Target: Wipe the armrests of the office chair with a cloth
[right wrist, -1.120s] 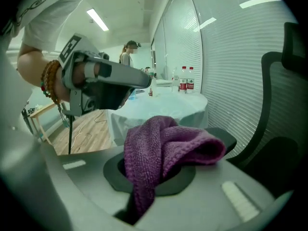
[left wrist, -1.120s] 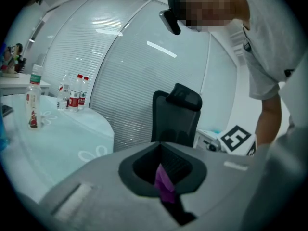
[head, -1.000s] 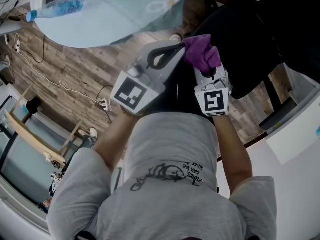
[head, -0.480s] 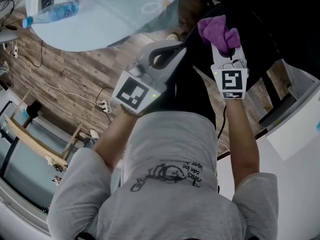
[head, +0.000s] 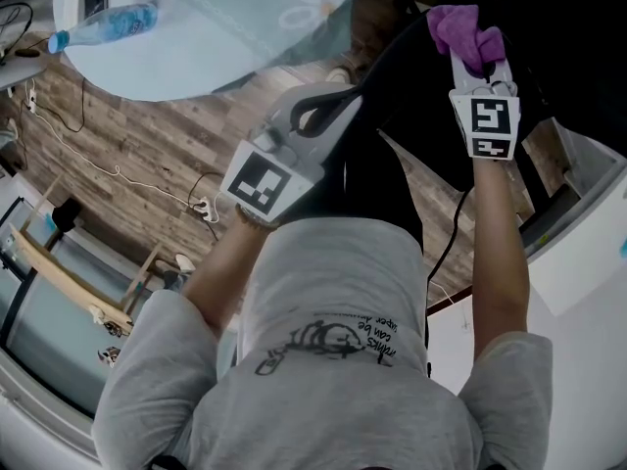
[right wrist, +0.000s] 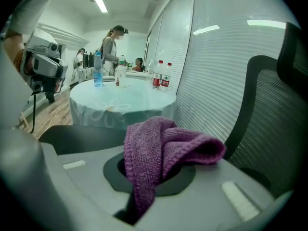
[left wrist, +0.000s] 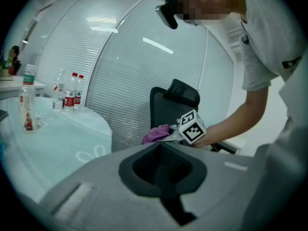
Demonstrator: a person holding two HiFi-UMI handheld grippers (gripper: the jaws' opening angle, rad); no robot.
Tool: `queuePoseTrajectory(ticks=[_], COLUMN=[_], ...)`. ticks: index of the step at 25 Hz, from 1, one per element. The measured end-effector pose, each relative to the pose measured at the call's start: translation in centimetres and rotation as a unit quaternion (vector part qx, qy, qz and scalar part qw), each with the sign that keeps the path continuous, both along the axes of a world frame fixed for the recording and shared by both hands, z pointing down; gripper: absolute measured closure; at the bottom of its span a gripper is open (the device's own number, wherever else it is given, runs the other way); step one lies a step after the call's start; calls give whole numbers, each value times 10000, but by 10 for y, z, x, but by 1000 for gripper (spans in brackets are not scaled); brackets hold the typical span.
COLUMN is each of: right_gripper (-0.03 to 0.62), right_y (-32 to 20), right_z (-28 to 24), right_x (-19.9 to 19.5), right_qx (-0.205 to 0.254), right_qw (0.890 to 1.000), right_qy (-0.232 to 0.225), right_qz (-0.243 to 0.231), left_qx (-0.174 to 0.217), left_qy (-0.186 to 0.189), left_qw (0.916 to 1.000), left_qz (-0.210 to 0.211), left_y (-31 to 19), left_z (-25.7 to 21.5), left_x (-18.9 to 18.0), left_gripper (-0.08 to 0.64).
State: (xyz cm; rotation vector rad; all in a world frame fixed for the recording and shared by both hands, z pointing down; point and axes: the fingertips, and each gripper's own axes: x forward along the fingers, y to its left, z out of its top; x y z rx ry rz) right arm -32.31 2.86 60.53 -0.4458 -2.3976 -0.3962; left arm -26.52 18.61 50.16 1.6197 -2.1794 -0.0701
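Hard to see: the chair (head: 421,106) reads as one black mass in the head view, and its armrest cannot be picked out.
Bottle (head: 106,20): on the round desk (head: 225,42), contents unclear.
Right gripper (head: 478,67): fingers pinching the purple cloth (head: 460,29), which is bunched at their tips over the chair.
Left gripper (head: 343,94): fingers pressed together, holding nothing, apart from the cloth.

Right gripper (head: 477,59) grips a purple cloth (head: 458,29) over the black office chair (head: 431,130). Left gripper (head: 343,96), jaws together, sits just left of the chair.
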Motion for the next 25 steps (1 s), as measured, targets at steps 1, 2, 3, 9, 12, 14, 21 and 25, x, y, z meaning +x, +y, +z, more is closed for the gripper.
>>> queuePoseTrajectory(ticks=[1, 2, 3, 9, 12, 14, 21, 25], right_gripper=[561, 560, 560, 560, 560, 560, 560, 560], right_y=[4, 8, 13, 56, 86, 105, 162, 176], right_z=[0, 0, 0, -2, -4, -5, -8, -10], right_x=[2, 5, 9, 36, 55, 69, 115, 128], right_qx=[-2, -10, -22, -170, -284, -388, -869, -963], right_qw=[10000, 10000, 10000, 9991, 9976, 9961, 9883, 9834], right_qy=[2, 3, 4, 22, 59, 100, 378, 439], right_qz=[-25, -52, -83, -378, -634, -791, -1199, -1476], left_qx=[-7, -10, -11, 21, 49, 49, 66, 53], left_qy=[-3, -8, -13, 21, 26, 23, 58, 15], left_qw=[10000, 10000, 10000, 10000, 10000, 10000, 9999, 10000], left_qz=[2, 4, 8, 10, -13, -10, -50, -45], left_y=[0, 1, 0, -1, -1, -2, -1, -2], left_z=[0, 0, 0, 0, 0, -1, 0, 1], left_x=[0, 0, 0, 0, 0, 0, 1, 2], left_gripper=[560, 560, 560, 560, 560, 560, 560, 560])
